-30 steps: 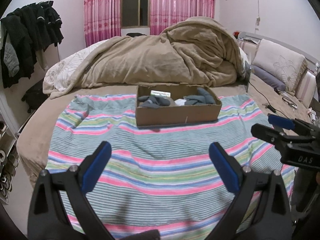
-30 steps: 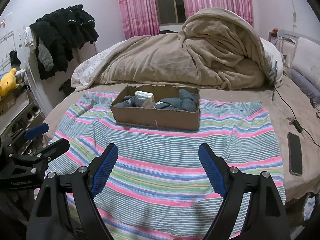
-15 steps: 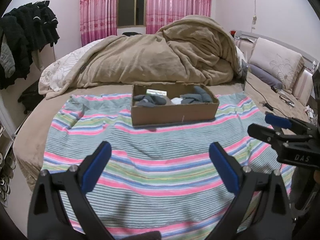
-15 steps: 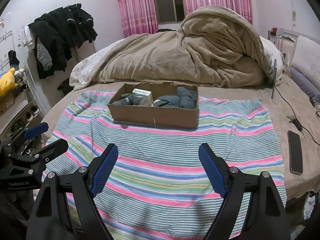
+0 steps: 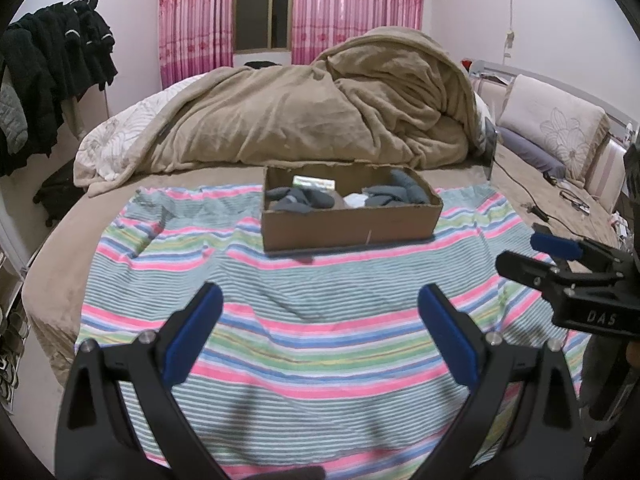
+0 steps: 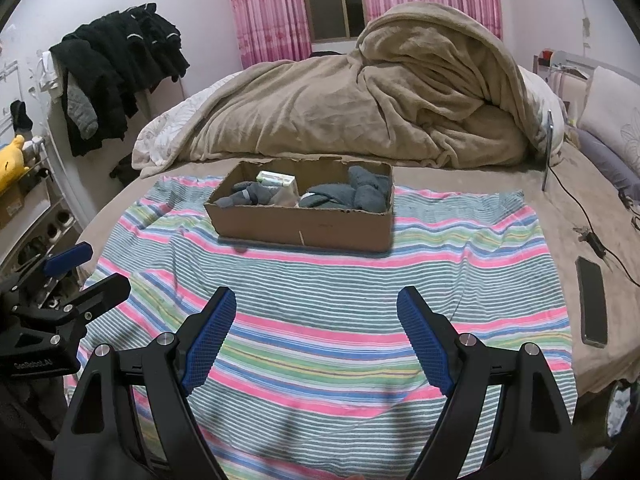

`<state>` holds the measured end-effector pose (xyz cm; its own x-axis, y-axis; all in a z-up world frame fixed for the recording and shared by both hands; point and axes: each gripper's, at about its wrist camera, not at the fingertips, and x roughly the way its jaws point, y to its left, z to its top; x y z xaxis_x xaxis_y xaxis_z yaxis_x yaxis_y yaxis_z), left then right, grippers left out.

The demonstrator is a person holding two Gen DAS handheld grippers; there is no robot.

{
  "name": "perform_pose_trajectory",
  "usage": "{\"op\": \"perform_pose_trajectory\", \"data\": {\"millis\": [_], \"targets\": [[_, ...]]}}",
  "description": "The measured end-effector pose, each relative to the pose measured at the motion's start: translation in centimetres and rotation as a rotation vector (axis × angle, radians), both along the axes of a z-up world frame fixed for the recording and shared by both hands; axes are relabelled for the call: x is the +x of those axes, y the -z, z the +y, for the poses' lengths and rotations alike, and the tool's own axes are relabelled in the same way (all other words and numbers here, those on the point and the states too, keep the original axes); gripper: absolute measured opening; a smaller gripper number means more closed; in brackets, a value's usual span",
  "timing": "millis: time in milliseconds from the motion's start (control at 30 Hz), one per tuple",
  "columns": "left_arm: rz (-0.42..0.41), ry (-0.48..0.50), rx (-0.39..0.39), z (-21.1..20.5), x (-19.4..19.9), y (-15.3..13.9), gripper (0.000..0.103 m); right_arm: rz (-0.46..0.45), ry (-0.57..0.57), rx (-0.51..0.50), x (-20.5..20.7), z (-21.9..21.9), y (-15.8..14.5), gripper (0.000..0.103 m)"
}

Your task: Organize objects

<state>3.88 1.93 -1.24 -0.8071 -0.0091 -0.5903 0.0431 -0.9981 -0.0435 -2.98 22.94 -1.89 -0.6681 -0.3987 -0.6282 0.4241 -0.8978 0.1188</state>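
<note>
Both the left hand-held gripper (image 5: 320,312) and right hand-held gripper (image 6: 316,320) gape wide, empty, near the striped cloth (image 5: 320,300); the cardboard box (image 5: 348,224) sits far.

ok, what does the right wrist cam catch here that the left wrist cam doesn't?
Right wrist only: a phone lying on the bed past the striped towel's right edge, and a yellow plush toy at far left. Left wrist only: the floral pillow by the headboard. Both: the cardboard box of grey socks, the tan blanket, and both open grippers, left gripper and right gripper.
</note>
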Motion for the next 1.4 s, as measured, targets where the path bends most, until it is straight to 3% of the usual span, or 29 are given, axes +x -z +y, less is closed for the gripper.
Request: {"op": "perform_pose_trajectory", "data": {"millis": [1400], "targets": [[-0.012,0.014,0.038,-1.2,-1.3,1.2,0.099,-0.013,-0.012,0.017,-1.8,-1.0,1.1,0.085]]}}
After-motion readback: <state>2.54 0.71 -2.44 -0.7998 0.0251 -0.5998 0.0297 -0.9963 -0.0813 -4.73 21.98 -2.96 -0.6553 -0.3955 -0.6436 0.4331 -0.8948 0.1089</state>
